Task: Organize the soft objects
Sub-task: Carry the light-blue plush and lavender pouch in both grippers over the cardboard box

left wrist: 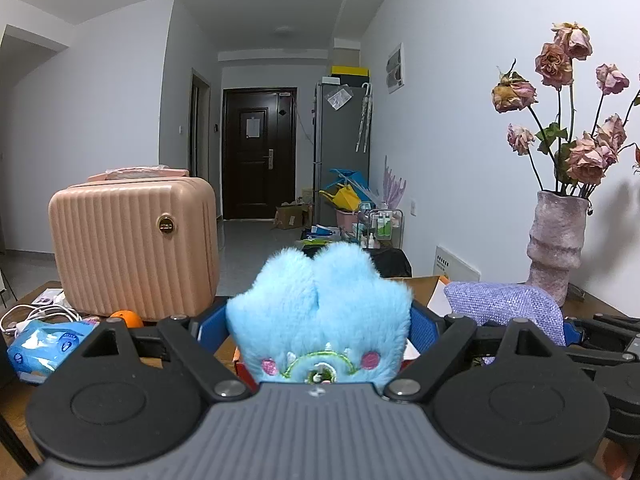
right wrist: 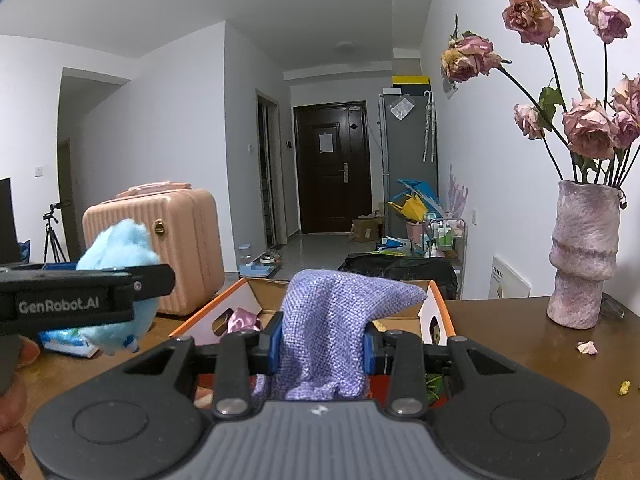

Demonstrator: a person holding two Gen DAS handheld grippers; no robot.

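My left gripper (left wrist: 320,326) is shut on a fluffy light-blue plush toy (left wrist: 320,304) with an embroidered face, held above the table. My right gripper (right wrist: 324,344) is shut on a purple knitted cloth (right wrist: 332,320), held over an open cardboard box (right wrist: 248,300) with an orange rim. A pink satin item (right wrist: 242,320) lies inside the box. In the right wrist view the left gripper (right wrist: 80,300) and its blue plush (right wrist: 120,248) are at the left. In the left wrist view the purple cloth (left wrist: 504,304) and the right gripper's frame are at the right.
A pink ribbed suitcase (left wrist: 136,248) stands at the table's back left, with an orange (left wrist: 127,318), a blue tissue pack (left wrist: 40,344) and white cables (left wrist: 36,314) beside it. A pink vase (right wrist: 582,256) of dried roses stands at the right. Petals (right wrist: 586,347) lie on the wooden table (right wrist: 520,344).
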